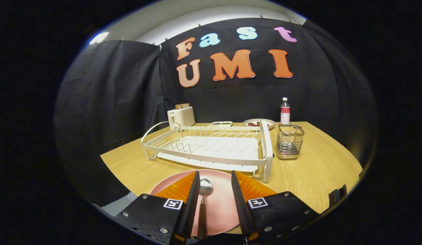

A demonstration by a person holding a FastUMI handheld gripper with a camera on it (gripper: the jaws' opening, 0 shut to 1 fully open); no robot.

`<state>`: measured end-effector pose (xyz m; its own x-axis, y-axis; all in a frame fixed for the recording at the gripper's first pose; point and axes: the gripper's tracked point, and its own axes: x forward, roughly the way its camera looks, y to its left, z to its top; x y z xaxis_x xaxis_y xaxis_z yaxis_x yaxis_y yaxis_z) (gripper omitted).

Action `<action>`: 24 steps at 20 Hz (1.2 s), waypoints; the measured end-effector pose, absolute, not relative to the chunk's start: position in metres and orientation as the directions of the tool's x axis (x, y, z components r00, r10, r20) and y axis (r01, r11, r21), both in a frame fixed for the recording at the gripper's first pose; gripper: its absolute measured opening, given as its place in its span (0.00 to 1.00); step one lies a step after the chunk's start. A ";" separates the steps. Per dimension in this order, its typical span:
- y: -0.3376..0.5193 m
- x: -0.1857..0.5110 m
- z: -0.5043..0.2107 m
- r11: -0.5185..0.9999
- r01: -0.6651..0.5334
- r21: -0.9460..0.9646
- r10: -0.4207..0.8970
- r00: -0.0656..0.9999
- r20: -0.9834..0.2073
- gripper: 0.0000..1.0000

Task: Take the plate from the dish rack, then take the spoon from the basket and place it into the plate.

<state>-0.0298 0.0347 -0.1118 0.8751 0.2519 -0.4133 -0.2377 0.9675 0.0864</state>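
The wooden table carries everything, and the biggest thing on it is the white wire dish rack, standing with no dish in its slots beyond the tongs, which fits the plate having been taken out of it. Just in front of the rack, at the near edge of the table, lies the pink plate, flat and right side up, so that it can receive cutlery. Beside the rack's right end stands the metal wire basket, upright, with no handle seen sticking out of it. Behind these, toward the booth wall, are a pale toaster, a small dish holding some food and a clear bottle. The tongs hang over the plate with their fingers spread apart, gripping nothing. Between them, nearer the left finger, the spoon lies on the plate, bowl pointing toward the rack and dark handle running back toward the tongs, so the task looks finished.
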 end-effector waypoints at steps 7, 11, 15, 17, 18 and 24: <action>0.026 -0.022 -0.076 0.982 -0.183 0.047 0.188 0.920 -0.343 0.77; 0.021 -0.022 -0.049 0.986 -0.157 0.050 0.164 0.943 -0.290 0.82; 0.018 -0.023 -0.026 0.987 -0.154 0.055 0.163 0.958 -0.237 0.83; 0.014 -0.022 -0.017 0.988 -0.145 0.044 0.151 0.965 -0.212 0.83; 0.013 -0.022 -0.014 0.989 -0.143 0.042 0.149 0.968 -0.204 0.83; 0.005 -0.012 0.021 0.992 -0.124 0.011 0.124 0.979 -0.160 0.83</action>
<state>-0.0124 0.0054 0.0212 0.9793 0.1244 -0.1599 -0.1243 0.9922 0.0109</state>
